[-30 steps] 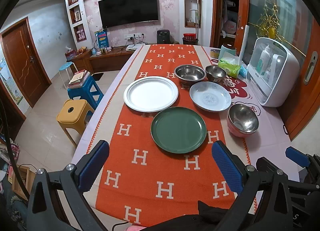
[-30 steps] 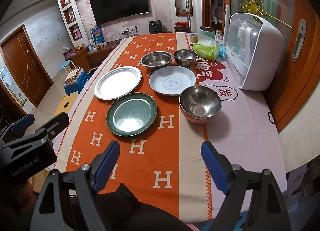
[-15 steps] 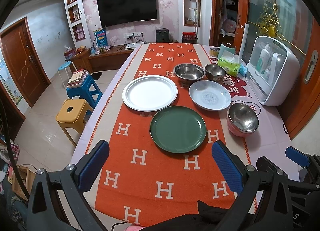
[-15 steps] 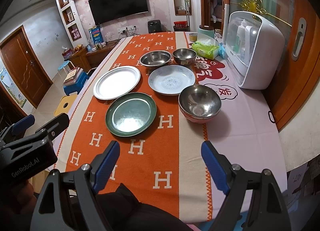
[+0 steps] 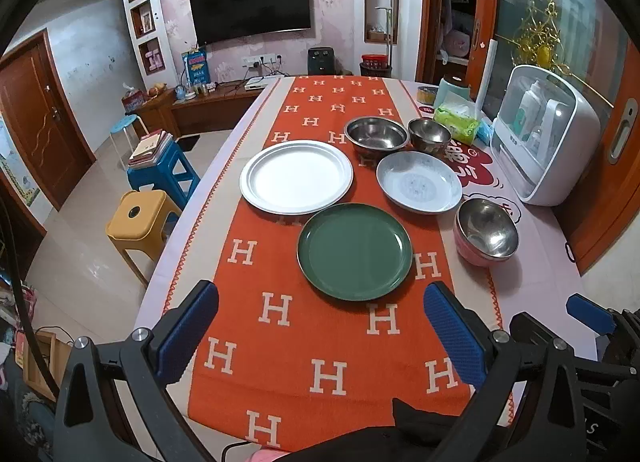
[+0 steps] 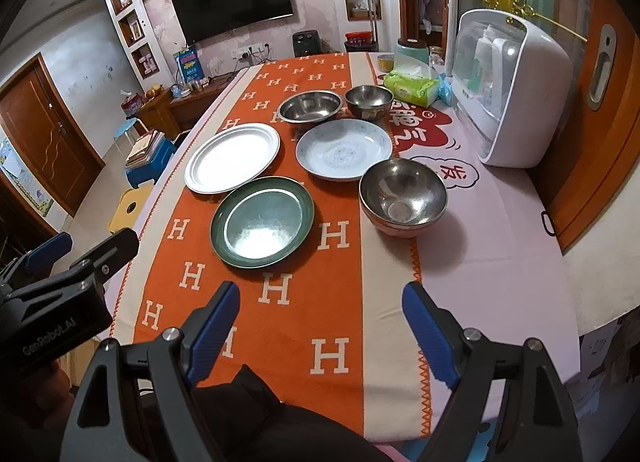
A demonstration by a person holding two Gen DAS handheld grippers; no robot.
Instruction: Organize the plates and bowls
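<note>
Both grippers, left [image 5: 320, 326] and right [image 6: 320, 322], wide open, holding nothing; best to take green plate [image 5: 354, 250] by its near rim, stack onto white plate [image 5: 296, 177] just behind-left.

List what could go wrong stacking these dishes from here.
The steel bowl in the pink bowl sits near the runner's edge; a careless grab may tip the pair. The green plate lies flat, so the open left hand-held gripper may slide it instead of catching its rim.

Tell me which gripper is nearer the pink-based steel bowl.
Right. The right gripper hangs just short of the bowl, slightly to its left; the left gripper is farther left, before the green plate.
</note>
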